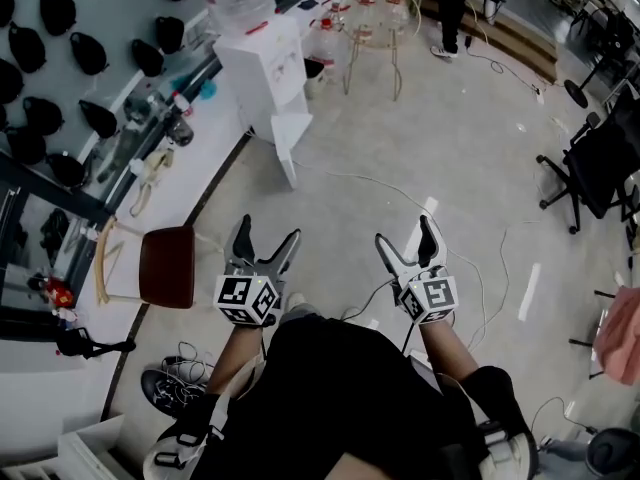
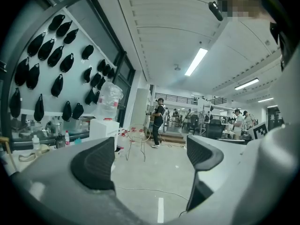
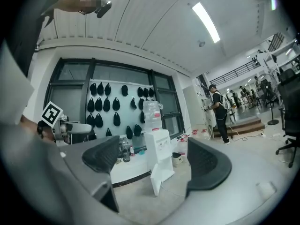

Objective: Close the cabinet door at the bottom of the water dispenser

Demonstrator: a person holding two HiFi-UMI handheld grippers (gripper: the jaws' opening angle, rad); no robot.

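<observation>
The left tool (image 1: 268,230) and right tool (image 1: 405,232) are released, jaws wide and empty, over open floor (image 1: 420,138), with a chair (image 1: 167,266) and the desk (image 1: 210,153) edge at left. A cable (image 1: 370,180) crosses ahead. Well beyond the tools, toward the left, stands the dispenser (image 1: 262,68), its bottom door (image 1: 287,146) swung open.

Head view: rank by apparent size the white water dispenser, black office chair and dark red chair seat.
1. White box-shaped water dispenser.
2. Black office chair: nearly alike, cut by the frame edge, so unsure.
3. Dark red chair seat.
</observation>
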